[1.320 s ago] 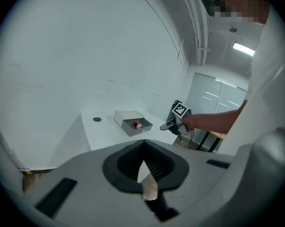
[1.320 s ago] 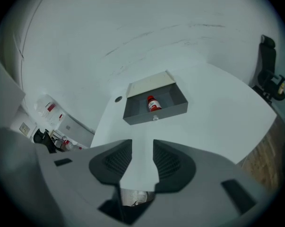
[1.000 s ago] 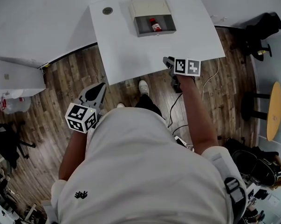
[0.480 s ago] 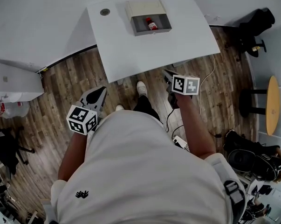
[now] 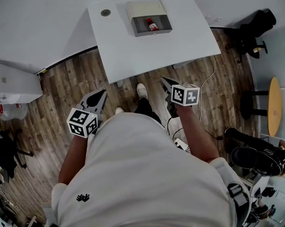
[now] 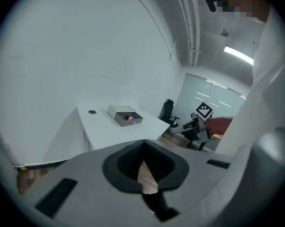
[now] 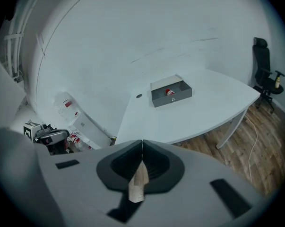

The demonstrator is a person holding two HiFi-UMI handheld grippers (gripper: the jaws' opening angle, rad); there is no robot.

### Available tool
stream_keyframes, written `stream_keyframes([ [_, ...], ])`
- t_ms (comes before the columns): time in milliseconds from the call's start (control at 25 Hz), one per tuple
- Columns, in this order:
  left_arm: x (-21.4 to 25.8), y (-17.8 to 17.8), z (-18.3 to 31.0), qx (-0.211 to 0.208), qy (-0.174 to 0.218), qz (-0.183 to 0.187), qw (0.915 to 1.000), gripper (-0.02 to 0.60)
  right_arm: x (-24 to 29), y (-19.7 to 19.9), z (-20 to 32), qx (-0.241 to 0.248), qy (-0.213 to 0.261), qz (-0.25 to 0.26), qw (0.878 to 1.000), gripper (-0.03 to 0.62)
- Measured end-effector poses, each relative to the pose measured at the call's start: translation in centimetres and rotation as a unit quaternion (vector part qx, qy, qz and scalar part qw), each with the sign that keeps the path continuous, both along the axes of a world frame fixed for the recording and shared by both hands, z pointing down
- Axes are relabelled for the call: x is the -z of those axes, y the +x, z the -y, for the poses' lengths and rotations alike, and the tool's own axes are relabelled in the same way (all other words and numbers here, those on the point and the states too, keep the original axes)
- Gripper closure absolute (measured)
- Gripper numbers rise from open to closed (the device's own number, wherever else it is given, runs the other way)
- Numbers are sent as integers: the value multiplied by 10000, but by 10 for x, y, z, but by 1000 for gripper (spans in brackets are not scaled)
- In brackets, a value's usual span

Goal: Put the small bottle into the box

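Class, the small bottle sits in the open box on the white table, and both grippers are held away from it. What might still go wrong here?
The small bottle sits loose in the open-topped box; a knock to the table might roll it about. A cable trails over the floor beside the person's feet, so stepping there may snag it.

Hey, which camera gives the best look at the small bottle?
The head view: it looks down into the open box, so the small bottle shows clear of its walls. Both gripper views see it from low down, a tiny red speck just above the box's front wall.
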State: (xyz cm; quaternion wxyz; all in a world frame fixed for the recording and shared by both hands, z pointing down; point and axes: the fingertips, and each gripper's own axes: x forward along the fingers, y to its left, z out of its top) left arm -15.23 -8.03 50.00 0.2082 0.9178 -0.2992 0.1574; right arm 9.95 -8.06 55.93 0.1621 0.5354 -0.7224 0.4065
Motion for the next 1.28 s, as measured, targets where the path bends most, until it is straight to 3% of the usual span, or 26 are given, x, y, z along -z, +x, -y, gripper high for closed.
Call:
stream_keyframes([
  [640,1,12,1,-102,-9,19,9999,575,20,-28,-8,470,331,46,9983,588],
  [1280,0,18,-6,-191,-31,27,9998,575,22,-36,-19,655,351,6,9972,589],
])
